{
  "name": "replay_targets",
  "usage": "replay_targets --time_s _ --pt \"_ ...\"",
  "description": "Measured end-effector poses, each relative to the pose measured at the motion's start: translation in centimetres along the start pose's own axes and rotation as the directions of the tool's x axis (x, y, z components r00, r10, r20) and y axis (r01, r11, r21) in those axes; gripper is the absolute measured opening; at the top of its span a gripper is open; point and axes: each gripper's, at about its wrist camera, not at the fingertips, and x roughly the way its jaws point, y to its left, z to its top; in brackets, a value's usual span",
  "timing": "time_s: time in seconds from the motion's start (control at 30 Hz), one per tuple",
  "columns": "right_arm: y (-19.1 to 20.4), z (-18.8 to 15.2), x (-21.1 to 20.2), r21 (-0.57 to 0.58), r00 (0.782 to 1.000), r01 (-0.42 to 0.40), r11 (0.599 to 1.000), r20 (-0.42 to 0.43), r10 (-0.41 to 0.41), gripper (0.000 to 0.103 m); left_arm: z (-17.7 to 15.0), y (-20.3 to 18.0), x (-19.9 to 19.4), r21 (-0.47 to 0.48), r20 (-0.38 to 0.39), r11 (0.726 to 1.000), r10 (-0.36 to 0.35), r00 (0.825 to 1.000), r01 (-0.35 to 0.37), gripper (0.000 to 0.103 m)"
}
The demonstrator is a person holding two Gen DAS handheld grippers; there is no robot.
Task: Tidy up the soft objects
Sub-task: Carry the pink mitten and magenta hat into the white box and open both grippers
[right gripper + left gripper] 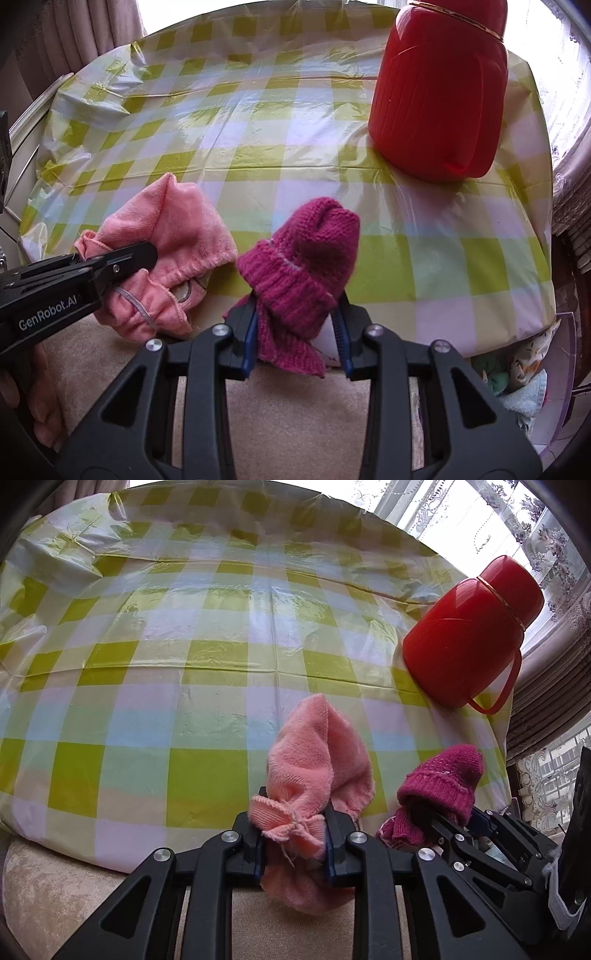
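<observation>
A big red ribbed plastic thermos jug (439, 96) stood at the far right of the green-and-white checked plastic tablecloth (221, 635). At the near edge, the left gripper (293, 834) was clamped on a fuzzy light pink cloth (314, 771), and just beside it the right gripper (297, 328) pinched a magenta knitted hat (306, 254).

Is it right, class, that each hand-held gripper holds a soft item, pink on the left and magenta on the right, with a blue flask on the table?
Not quite: the flask is red, as the right wrist view shows. The left hand-held gripper does hold the pink item, the right hand-held gripper the magenta item.
</observation>
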Motion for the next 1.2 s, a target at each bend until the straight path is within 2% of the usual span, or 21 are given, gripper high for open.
replay_targets --time_s 0.1,0.17,0.23,0.3,0.33,0.37,0.47,0.97,1.2 --pt "-0.1 -0.2 0.7 0.003 1.0 0.002 1.0 -0.028 -0.001 0.038 0.0 0.1 0.0 -0.006 -0.006 1.0 -0.004 1.0 0.004 0.038" --pt "0.0 -0.2 1.3 0.001 0.999 0.005 1.0 -0.051 -0.005 0.04 -0.1 -0.1 -0.1 0.005 -0.004 1.0 -0.007 1.0 0.007 0.052" --pt "0.0 -0.2 1.5 -0.001 0.998 0.013 1.0 -0.061 -0.013 0.043 -0.1 -0.3 -0.2 0.015 0.0 1.0 -0.005 1.0 0.005 0.053" --pt "0.0 -0.2 1.5 -0.004 0.998 0.017 1.0 -0.06 -0.018 0.043 0.0 -0.4 -0.1 0.024 0.0 1.0 -0.006 1.0 0.006 0.05" --pt "0.1 -0.2 1.6 -0.006 0.998 0.019 1.0 -0.06 -0.02 0.043 0.0 -0.6 0.1 0.029 -0.004 1.0 -0.002 1.0 0.002 0.035" --pt "0.1 -0.1 1.6 -0.005 0.998 0.022 1.0 -0.058 -0.022 0.042 -0.1 -0.6 0.2 0.035 -0.012 0.999 0.002 1.0 -0.002 0.028" --pt "0.1 -0.2 1.2 -0.006 0.999 0.021 1.0 -0.036 -0.021 0.038 -0.1 -1.1 0.0 0.055 -0.001 0.998 0.001 1.0 -0.001 0.023" --pt "-1.8 -1.5 -3.6 0.027 0.997 0.045 0.999 0.061 -0.046 0.037 -1.0 -3.7 -3.4 0.137 0.088 0.99 -0.052 0.995 0.039 0.021" --pt "-4.9 -3.5 -6.0 0.074 0.993 0.091 0.993 0.074 -0.096 0.037 -1.8 -6.6 -5.0 0.197 0.108 0.974 -0.136 0.985 0.112 0.021"
